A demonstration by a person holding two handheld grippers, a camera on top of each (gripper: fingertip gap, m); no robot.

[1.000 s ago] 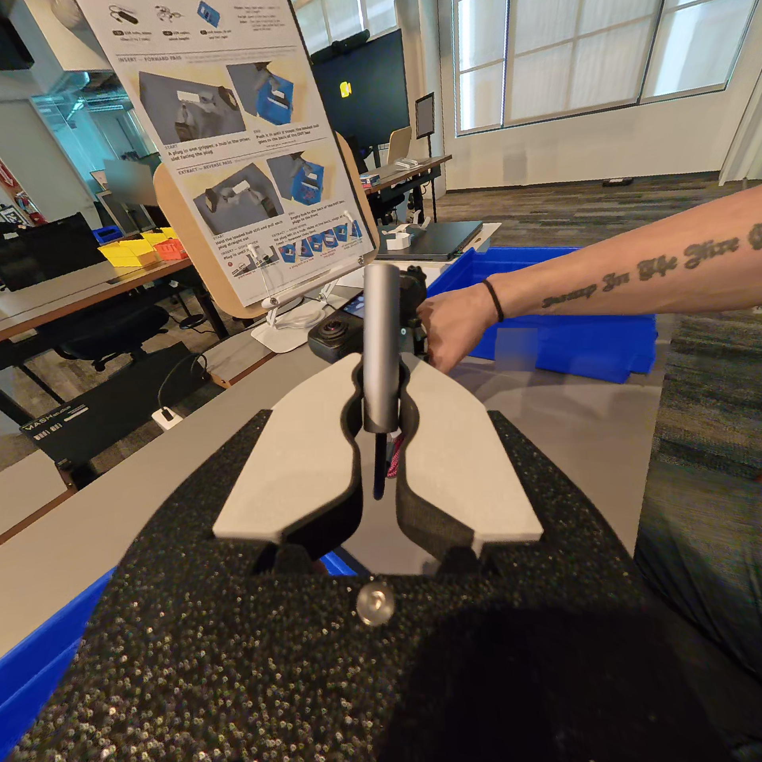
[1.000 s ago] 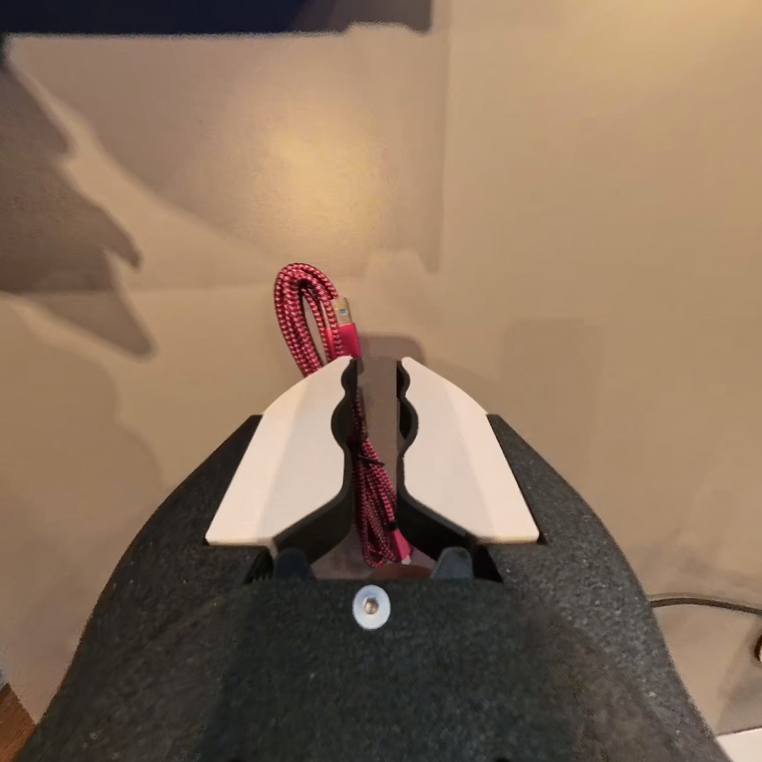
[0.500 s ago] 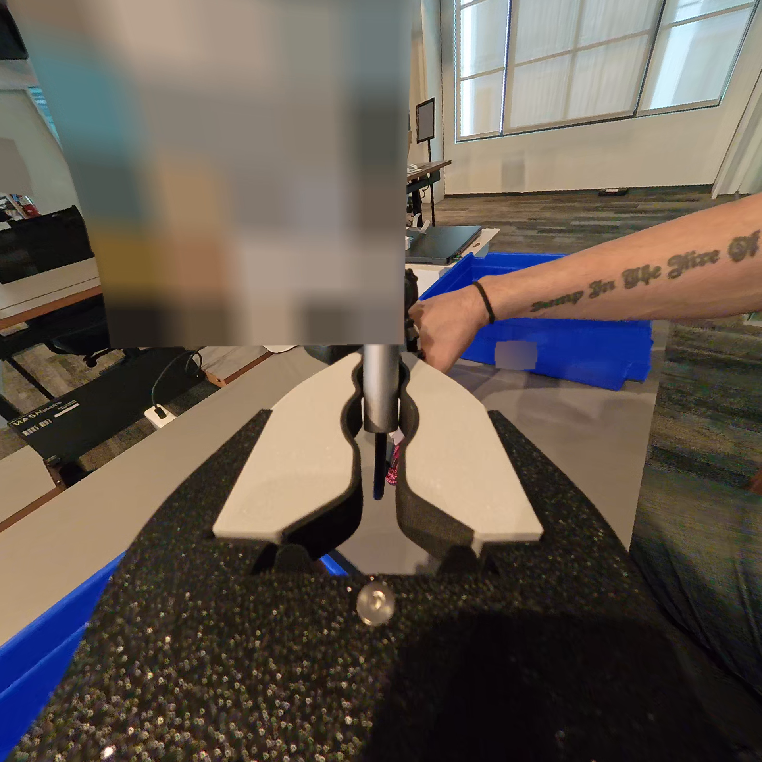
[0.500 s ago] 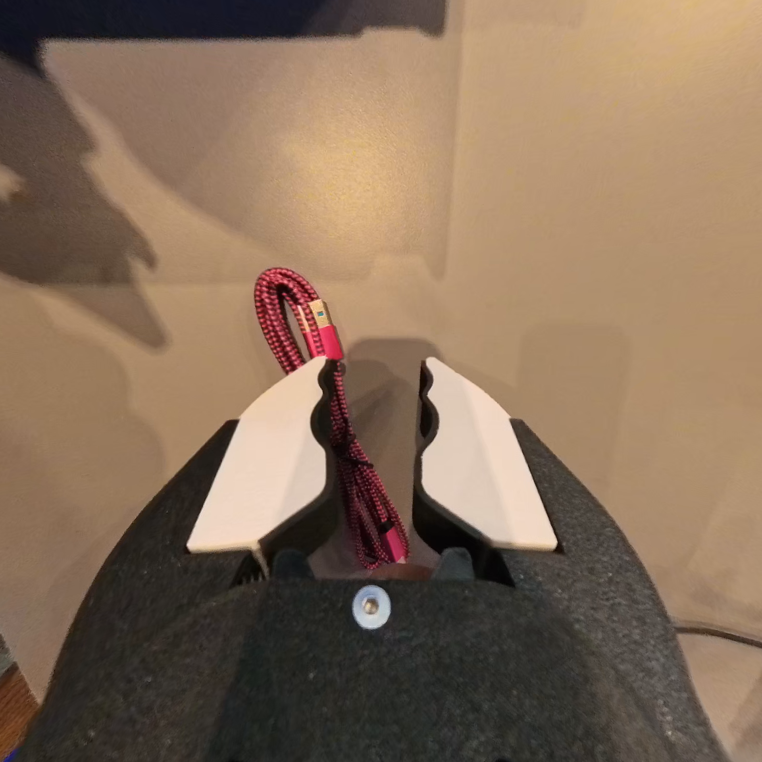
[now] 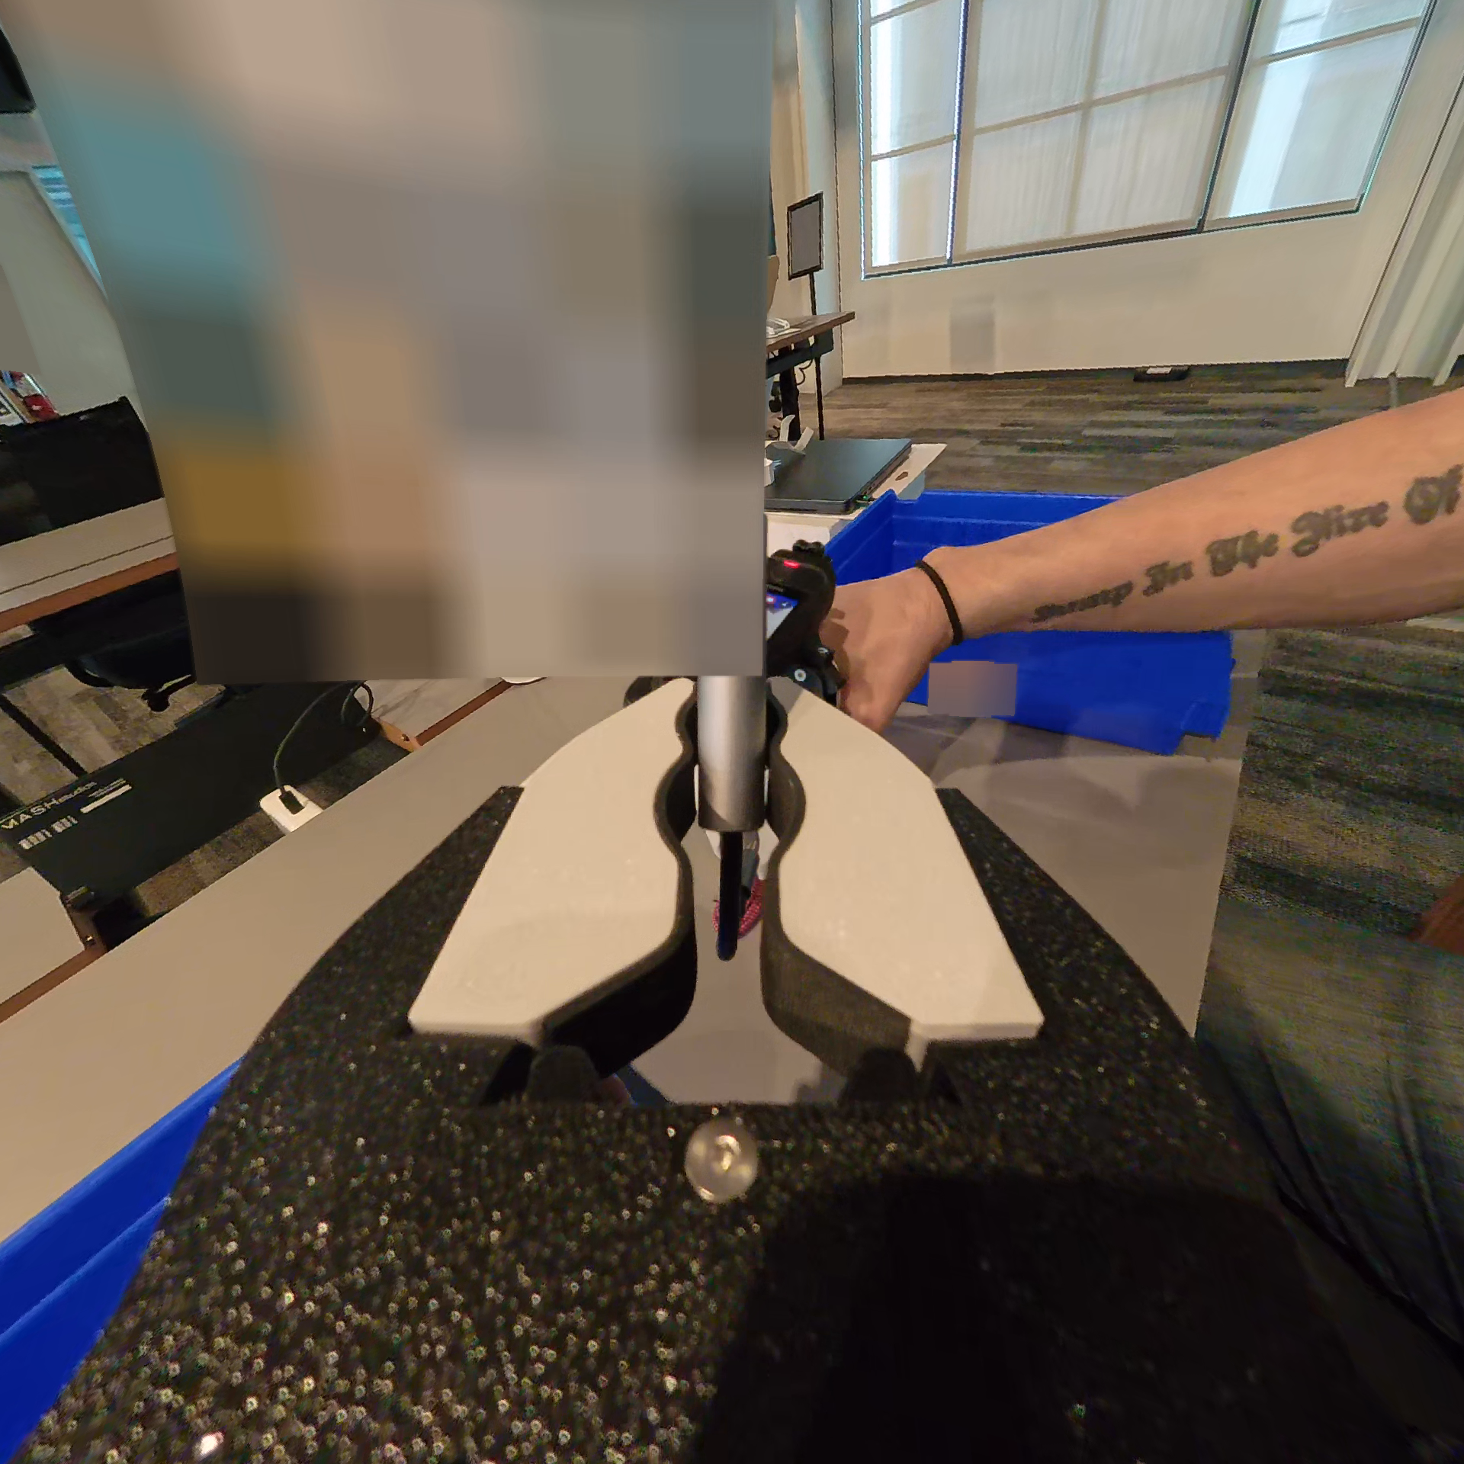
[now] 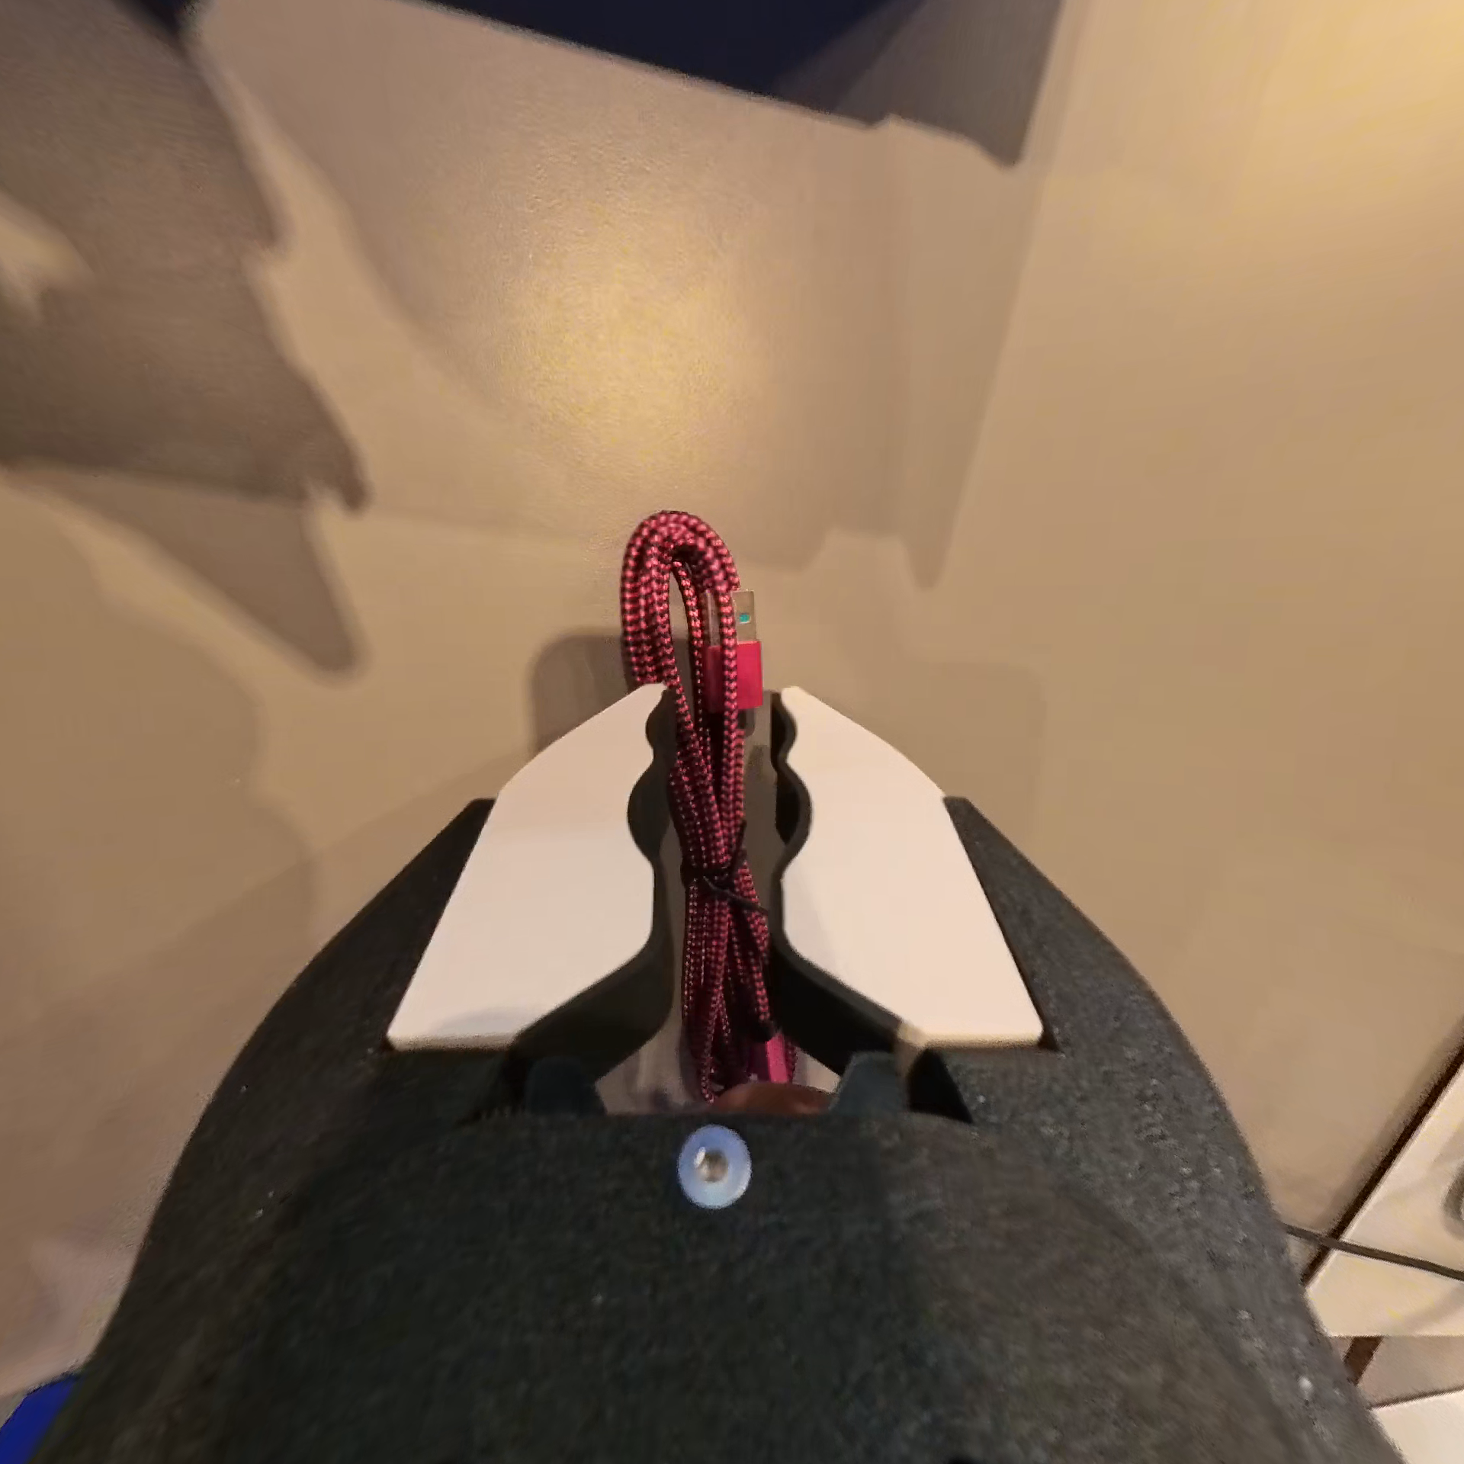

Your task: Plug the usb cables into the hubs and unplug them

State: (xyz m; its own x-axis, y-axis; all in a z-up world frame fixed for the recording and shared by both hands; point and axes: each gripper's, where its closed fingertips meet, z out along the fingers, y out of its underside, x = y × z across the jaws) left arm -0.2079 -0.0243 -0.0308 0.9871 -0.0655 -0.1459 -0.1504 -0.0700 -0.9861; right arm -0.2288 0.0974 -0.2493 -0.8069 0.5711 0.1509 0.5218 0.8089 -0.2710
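My left gripper [image 5: 733,697] is shut on a slim grey metal hub [image 5: 730,752] and holds it upright above the grey table [image 5: 238,951]. The hub's black lead hangs down between the fingers. A bit of the red braided usb cable [image 5: 749,911] shows below it. My right gripper [image 6: 721,697] points down at the table and is closed around the coiled red braided cable [image 6: 709,808]. The cable's metal usb plug [image 6: 747,642] sticks out just past the fingertips. In the left wrist view the right gripper's body [image 5: 796,602] shows behind the hub, held by a hand.
A person's bare forearm [image 5: 1188,554] reaches in from the right. A blue bin [image 5: 1109,681] sits at the table's far right and another blue bin's edge [image 5: 63,1188] at the lower left. A thin black wire [image 6: 1362,1260] lies at the right. The gap from one gripper's tips to the other's is roughly 25 cm.
My right gripper opened, shifted left over the cable bundle, then closed with the bundle between its fingers. My left gripper has kept holding the hub, nearly still.
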